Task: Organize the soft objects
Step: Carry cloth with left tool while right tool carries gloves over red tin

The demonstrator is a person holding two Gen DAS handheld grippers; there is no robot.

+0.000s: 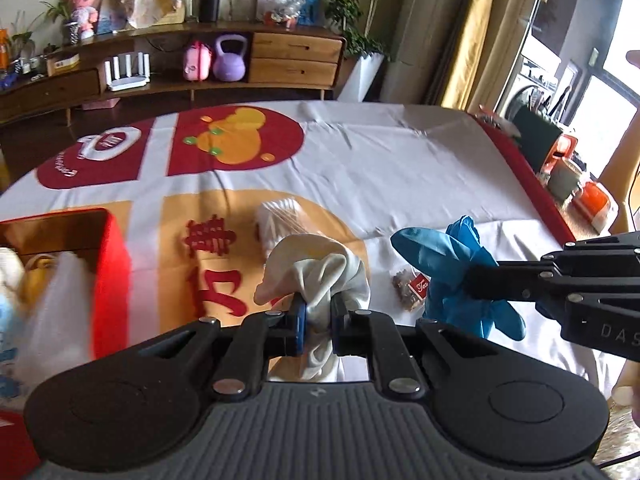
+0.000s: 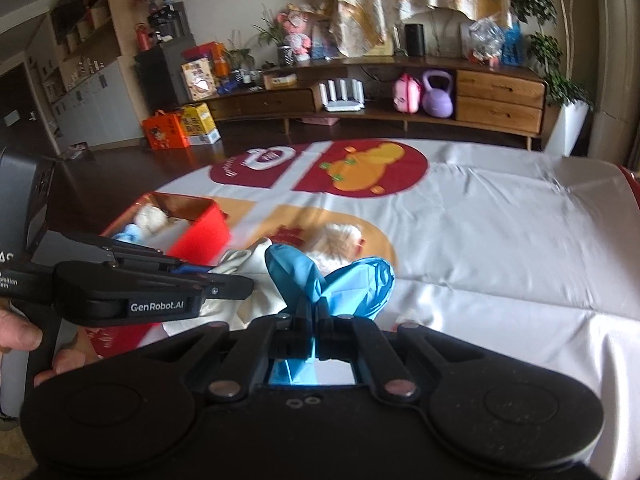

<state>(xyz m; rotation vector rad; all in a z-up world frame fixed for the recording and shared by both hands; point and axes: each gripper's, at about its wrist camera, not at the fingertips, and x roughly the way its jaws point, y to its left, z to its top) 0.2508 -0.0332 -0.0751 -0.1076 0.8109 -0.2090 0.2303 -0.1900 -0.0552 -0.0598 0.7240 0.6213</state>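
Open red cardboard box [image 1: 114, 264] at left, soft items inside. Left tool [image 1: 319, 320] clenched on crumpled white cloth [image 1: 320, 276] above printed surface [image 1: 400, 168]. Right tool [image 2: 316, 314] pinching blue rubber glove [image 2: 344, 284].

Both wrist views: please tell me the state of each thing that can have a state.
left gripper: shut on white cloth
white cloth: bunched, lifted
right gripper: shut on blue glove
blue glove: crumpled, held
red box: open, soft items inside
tea bag: lying on table
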